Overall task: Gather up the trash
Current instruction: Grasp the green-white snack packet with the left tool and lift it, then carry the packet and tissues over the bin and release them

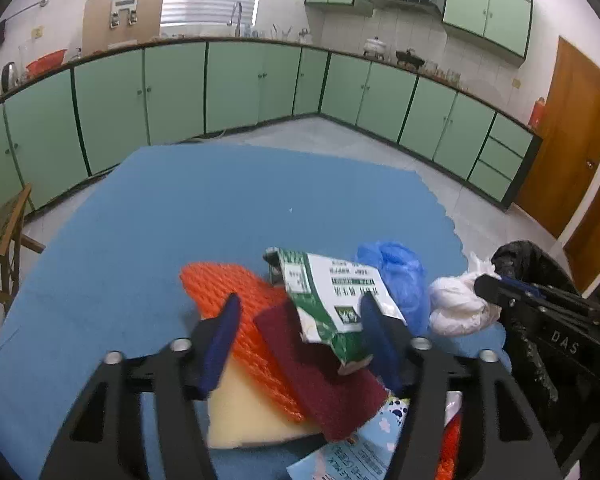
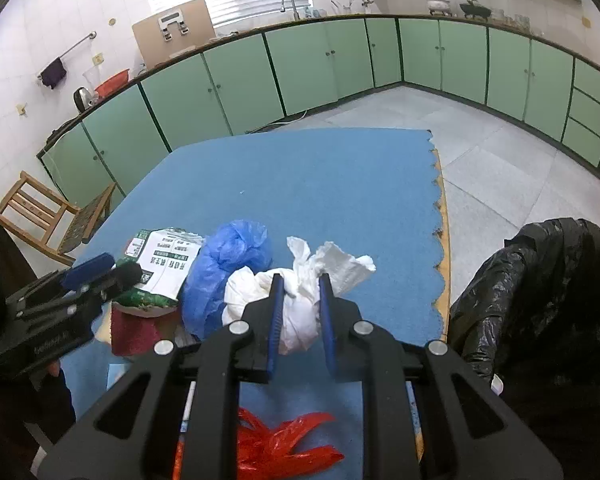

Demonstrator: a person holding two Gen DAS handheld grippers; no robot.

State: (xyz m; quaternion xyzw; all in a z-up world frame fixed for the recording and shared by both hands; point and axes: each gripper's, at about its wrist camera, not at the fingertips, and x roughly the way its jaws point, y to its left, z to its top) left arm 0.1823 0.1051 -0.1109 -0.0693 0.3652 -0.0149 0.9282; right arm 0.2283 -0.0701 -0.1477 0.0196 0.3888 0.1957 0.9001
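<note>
The trash was a messy heap near the front of the blue-covered counter (image 2: 320, 176): a crumpled white paper wad (image 2: 300, 292), a scrunched blue plastic bag (image 2: 224, 268), a torn green-and-white packet (image 1: 332, 300), an orange net (image 1: 240, 304) and a maroon scouring pad (image 1: 324, 376). The right gripper (image 2: 300, 312) was pinched tight on the white wad. The left gripper (image 1: 300, 336) stood wide open around the packet, not pressing it. A black trash bag (image 2: 540, 300) sat off the counter's right edge.
</note>
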